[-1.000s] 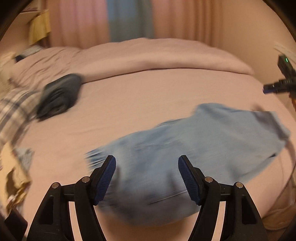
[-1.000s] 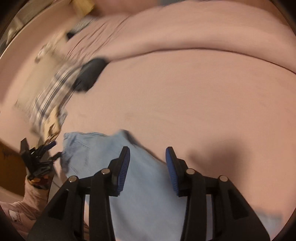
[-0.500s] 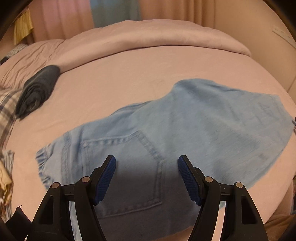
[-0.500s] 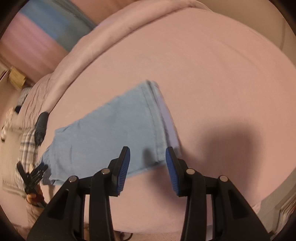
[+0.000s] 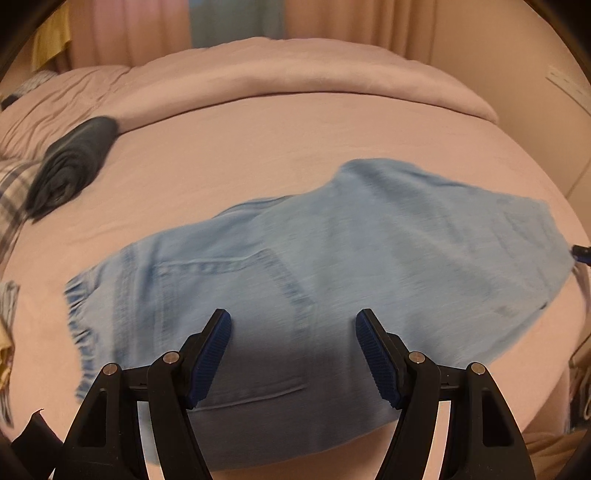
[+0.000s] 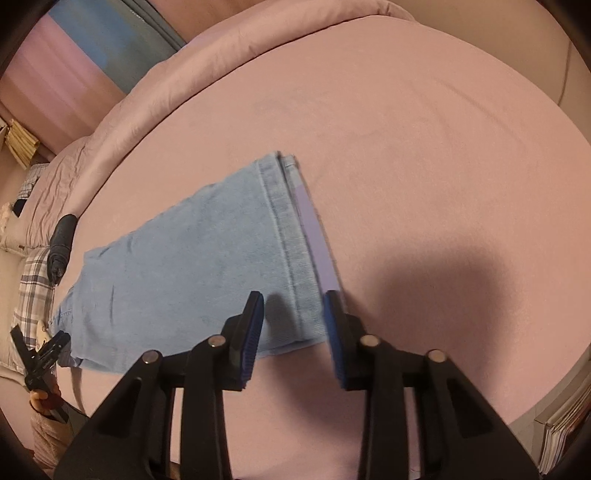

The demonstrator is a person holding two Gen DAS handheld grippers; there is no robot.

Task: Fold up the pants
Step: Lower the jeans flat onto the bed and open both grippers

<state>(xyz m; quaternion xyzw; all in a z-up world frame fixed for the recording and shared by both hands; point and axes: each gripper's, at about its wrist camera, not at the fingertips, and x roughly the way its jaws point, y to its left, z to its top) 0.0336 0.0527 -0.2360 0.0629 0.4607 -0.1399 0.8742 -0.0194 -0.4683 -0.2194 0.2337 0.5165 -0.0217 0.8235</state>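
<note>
The bed point(image 5: 280, 140) took up most of the room, with a pinkish sheet and a duvet point(image 5: 295, 70) bunched at the far end. Pink curtains point(image 5: 122, 33) hung behind it, everything under warm, dim light, and a plaid pillow point(image 6: 31, 295) sat off to one side.

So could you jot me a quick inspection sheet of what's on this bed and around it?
Surface: pink bed, bare sheet beyond the denim.
Job's things: light blue jeans laid flat, back pocket up, hem at the right end.
Clutter: dark rolled garment, plaid cloth at the edge.
Grippers: left gripper open over the pocket area; right gripper closing, hem corner between its jaws, not pinched yet.
Cables: nothing seen.
Surroundings: pink curtains.
</note>
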